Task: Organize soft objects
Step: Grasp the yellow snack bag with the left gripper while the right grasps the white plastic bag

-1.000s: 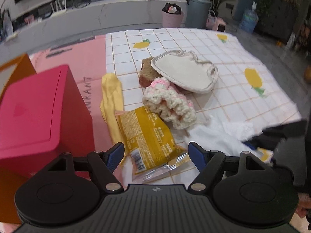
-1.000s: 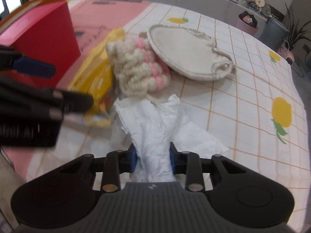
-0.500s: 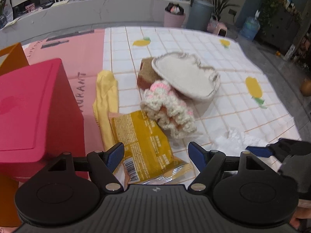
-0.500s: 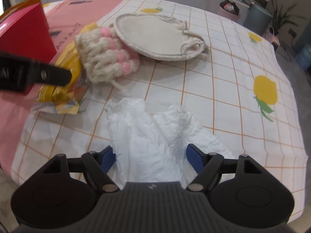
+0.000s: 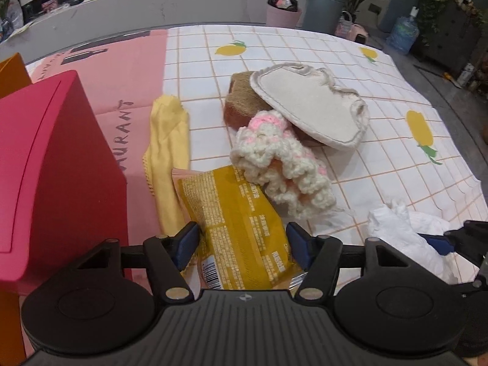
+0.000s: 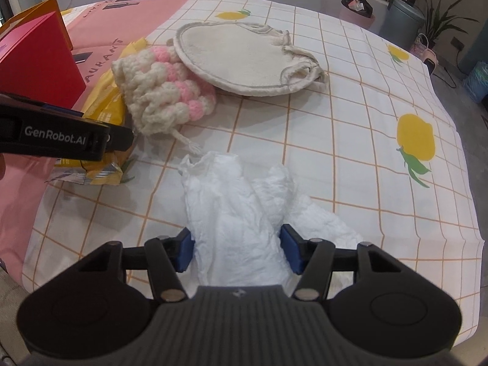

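Observation:
My left gripper (image 5: pixel 242 245) is open, its fingers on either side of a yellow snack packet (image 5: pixel 235 228) lying on the cloth. My right gripper (image 6: pixel 238 251) is open around crumpled white tissue (image 6: pixel 235 213), which rests on the cloth. A pink-and-cream crocheted piece (image 5: pixel 283 167) (image 6: pixel 161 91) lies beyond the packet. A cream round fabric pad (image 5: pixel 308 106) (image 6: pixel 238 55) leans on a brown sponge-like block (image 5: pixel 241 103). A yellow cloth (image 5: pixel 169 152) lies at the left. The left gripper's side shows in the right wrist view (image 6: pixel 61 135).
A red box (image 5: pixel 45 167) (image 6: pixel 33 58) stands at the left, with an orange box (image 5: pixel 12 73) behind it. A checked lemon-print tablecloth (image 6: pixel 350 152) covers the table; its right and near edges are close. Bins (image 5: pixel 323 9) stand beyond the table.
My right gripper opened and let the white tissue drop onto the cloth, then narrowed around it again. My left gripper moved closer over the yellow packet.

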A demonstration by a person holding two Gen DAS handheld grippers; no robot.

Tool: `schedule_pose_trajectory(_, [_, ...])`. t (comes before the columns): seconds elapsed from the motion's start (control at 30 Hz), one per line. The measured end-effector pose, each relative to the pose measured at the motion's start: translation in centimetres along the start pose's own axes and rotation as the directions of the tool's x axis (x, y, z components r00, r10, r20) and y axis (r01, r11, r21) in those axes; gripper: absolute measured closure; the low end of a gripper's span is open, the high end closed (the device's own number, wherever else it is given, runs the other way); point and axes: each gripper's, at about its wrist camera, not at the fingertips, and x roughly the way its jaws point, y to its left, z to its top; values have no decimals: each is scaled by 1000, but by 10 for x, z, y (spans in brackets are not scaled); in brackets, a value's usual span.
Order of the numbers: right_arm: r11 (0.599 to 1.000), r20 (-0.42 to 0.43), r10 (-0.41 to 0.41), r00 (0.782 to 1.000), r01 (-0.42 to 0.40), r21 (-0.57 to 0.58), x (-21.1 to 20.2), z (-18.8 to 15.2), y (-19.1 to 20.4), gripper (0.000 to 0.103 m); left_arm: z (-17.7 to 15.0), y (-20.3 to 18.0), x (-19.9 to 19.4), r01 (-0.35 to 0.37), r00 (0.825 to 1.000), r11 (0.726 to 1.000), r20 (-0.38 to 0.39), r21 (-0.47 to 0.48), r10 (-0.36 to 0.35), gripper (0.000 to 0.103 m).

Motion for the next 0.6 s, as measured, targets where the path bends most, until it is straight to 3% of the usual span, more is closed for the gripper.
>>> schedule_pose_trajectory(0.13, [1000, 4, 5, 1000, -5, 6, 1, 0, 0, 41, -4, 10, -7, 61, 998, 998, -11, 6, -61, 42])
schedule_pose_trajectory(0.37, [1000, 7, 4, 1000, -4, 7, 1, -1, 0, 41, -46, 17, -38, 165, 985, 984, -61, 74, -161, 44])
schedule_pose_trajectory(0.5, [1000, 12, 1, 1000, -1, 9, 0, -2, 1, 40, -70, 10, -48, 126, 992, 973, -45, 194, -119, 39])
schedule_pose_trajectory(0.6, [1000, 14, 1, 1000, -1, 11, 0, -3, 0, 40, -69, 5, -48, 108, 994, 963, -41, 245, -101, 23])
